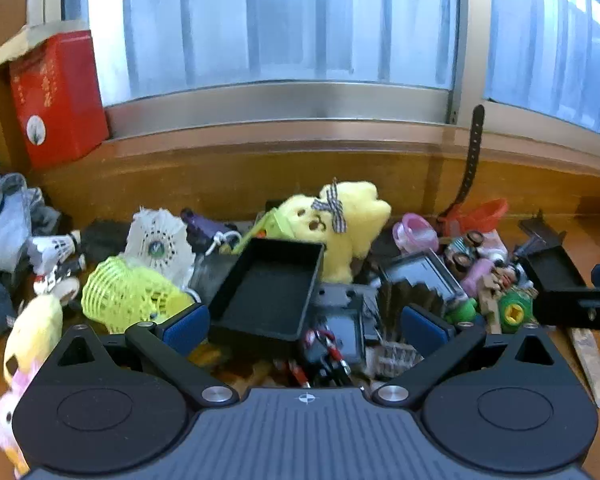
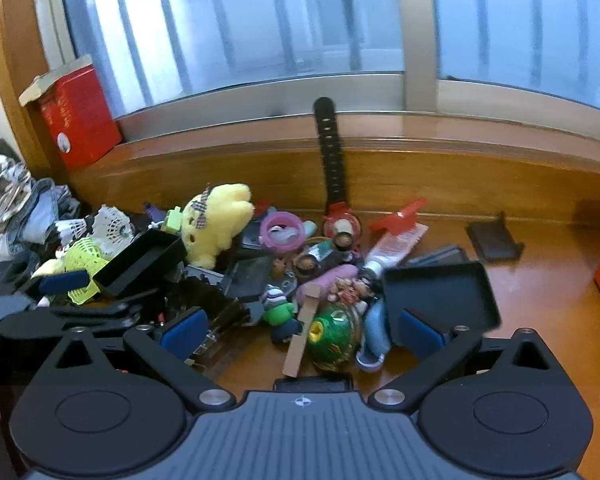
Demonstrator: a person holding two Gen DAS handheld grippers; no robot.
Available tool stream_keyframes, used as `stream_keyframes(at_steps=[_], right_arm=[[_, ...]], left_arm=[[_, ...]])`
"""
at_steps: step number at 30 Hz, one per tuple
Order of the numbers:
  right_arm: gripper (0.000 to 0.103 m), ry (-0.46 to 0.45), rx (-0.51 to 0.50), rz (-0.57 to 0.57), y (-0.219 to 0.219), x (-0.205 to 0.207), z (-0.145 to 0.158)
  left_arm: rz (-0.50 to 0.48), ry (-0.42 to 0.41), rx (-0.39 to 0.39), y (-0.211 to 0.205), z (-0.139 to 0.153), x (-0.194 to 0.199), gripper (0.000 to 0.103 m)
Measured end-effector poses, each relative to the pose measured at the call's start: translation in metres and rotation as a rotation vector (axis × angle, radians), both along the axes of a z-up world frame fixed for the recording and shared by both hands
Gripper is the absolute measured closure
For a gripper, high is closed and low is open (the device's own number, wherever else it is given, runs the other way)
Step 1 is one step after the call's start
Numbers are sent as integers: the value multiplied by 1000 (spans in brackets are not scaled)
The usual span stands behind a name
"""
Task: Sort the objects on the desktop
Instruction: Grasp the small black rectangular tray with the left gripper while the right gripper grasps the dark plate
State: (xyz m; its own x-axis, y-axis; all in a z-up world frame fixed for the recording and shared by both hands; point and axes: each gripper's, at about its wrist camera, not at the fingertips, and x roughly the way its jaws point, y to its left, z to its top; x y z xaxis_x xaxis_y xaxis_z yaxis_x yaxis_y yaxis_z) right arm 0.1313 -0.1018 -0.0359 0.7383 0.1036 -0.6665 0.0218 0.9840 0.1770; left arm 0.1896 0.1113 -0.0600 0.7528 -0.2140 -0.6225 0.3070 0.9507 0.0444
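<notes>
A heap of small objects covers the wooden desk under the window. My left gripper is open, its fingers spread either side of an empty black tray that tilts on the heap. A yellow plush lies behind the tray, a yellow-green mesh ball to its left. My right gripper is open above a green round toy and a wooden stick. A black lid lies by its right finger. The left gripper shows in the right wrist view.
A red box stands on the sill at left. White shuttlecocks, a pink ring, a black strap leaning on the wall, a toothpaste tube and a black holder lie around. Clothes pile at far left.
</notes>
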Motion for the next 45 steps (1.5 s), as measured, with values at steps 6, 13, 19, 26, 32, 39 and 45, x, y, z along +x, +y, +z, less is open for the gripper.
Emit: stream_keyframes(at_steps=[6, 13, 19, 26, 32, 39, 45], right_arm=[[4, 0, -26, 42, 10, 16, -4], [10, -6, -46, 57, 21, 35, -9], [14, -22, -67, 71, 34, 51, -14], [19, -8, -63, 80, 47, 68, -24], [23, 1, -77, 87, 60, 78, -31], [25, 16, -58, 58, 63, 78, -31], [26, 8, -91, 37, 68, 72, -23]], left_arm=[[14, 25, 16, 5, -5, 25, 0], [-52, 34, 82, -3, -15, 37, 0], [-89, 102, 95, -6, -27, 48, 5], [-27, 182, -58, 24, -30, 55, 38], [-34, 142, -70, 29, -26, 47, 42], [-46, 122, -74, 28, -28, 57, 40], [-45, 71, -62, 36, -19, 48, 43]])
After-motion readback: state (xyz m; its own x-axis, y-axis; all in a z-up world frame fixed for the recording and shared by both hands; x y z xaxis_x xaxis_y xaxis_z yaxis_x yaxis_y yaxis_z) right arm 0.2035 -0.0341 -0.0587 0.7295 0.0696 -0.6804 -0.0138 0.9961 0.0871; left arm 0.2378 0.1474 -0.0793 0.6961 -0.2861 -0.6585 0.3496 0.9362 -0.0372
